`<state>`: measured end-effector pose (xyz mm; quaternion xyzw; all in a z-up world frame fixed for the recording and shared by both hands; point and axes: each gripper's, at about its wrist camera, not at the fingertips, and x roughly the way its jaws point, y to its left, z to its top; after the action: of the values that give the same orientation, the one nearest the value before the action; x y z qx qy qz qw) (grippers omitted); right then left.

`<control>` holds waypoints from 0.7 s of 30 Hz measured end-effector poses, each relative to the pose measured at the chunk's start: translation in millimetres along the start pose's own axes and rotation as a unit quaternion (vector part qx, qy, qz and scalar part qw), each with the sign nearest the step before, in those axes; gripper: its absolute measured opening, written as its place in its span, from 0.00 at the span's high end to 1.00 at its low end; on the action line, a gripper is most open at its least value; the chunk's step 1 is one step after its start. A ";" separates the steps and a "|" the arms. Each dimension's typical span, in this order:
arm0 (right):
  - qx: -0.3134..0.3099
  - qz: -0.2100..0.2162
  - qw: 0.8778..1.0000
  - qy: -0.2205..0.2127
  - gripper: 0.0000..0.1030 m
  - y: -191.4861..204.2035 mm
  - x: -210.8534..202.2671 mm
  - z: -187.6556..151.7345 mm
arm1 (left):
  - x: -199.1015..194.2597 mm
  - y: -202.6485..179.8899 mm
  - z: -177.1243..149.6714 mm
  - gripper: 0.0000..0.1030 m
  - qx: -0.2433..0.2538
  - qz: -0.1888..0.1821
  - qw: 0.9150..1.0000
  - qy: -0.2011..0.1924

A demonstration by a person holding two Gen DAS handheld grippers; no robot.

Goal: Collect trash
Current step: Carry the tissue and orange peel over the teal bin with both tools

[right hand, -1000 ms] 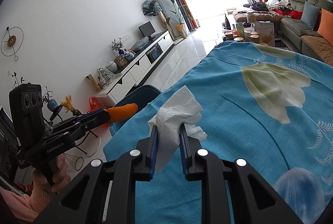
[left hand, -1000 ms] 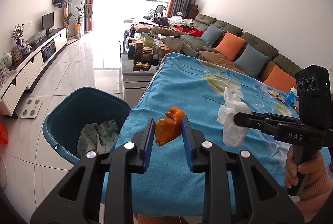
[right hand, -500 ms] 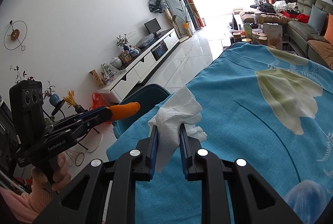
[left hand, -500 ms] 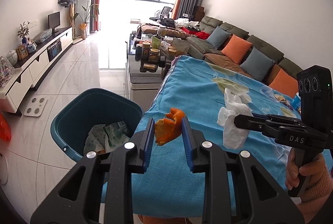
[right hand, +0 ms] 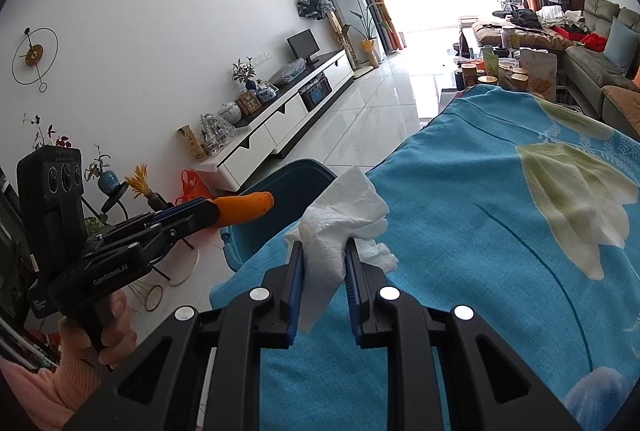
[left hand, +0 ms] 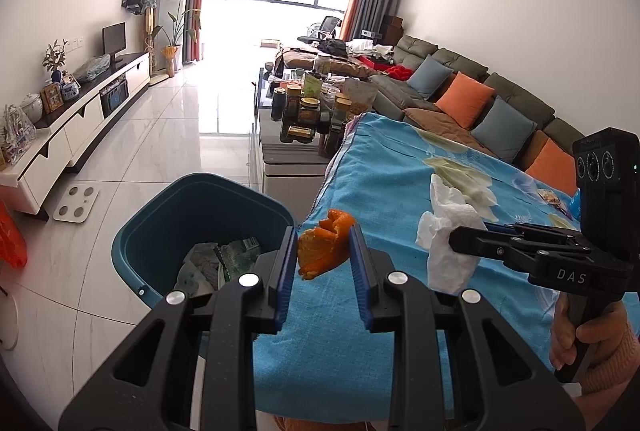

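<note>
**Both loads carried toward the bin**

Compared with a second ago, my left view has swung so that the teal bin (left hand: 168, 231) sits nearer the left gripper (left hand: 323, 263), whose jaws remain clamped on the orange peel (left hand: 324, 251). That peel hangs over the edge of the blue tablecloth (left hand: 400, 183), just beside the bin's rim. Wrappers and paper already lie inside the bin. I see the right gripper (right hand: 323, 275) unchanged in its grip, closed on the white tissue (right hand: 340, 223), which stays raised above the cloth and has drifted slightly toward the bin. In the left view that tissue (left hand: 448, 231) hangs to the right of the peel, apart from it. Each handle is held by a hand (left hand: 576, 335) in a pink sleeve.
</note>
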<state>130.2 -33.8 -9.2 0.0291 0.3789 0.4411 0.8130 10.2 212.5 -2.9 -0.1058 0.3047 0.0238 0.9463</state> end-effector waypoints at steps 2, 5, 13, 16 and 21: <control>-0.003 0.000 1.000 0.002 0.82 3.0 2.1 1.1 | -0.2 2.2 0.2 0.74 -0.001 0.002 1.000 -0.001; -0.006 0.002 1.000 0.004 0.82 5.0 4.6 2.6 | -0.2 5.1 0.4 0.74 -0.002 0.005 1.000 -0.003; -0.018 0.007 1.000 0.011 0.82 12.9 13.3 8.3 | 0.5 11.2 1.3 0.74 -0.006 0.014 1.000 -0.003; -0.024 0.008 1.000 0.014 0.82 15.3 16.1 9.8 | 1.2 13.6 1.8 0.74 -0.007 0.018 1.000 -0.004; -0.027 0.009 0.999 0.017 0.82 19.8 21.6 11.9 | 1.8 19.3 2.3 0.74 -0.010 0.024 1.000 -0.004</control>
<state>131.1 -2.3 -6.0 0.0032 0.3800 0.4592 0.8029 10.9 231.8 -5.7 -0.1076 0.3032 0.0502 0.9455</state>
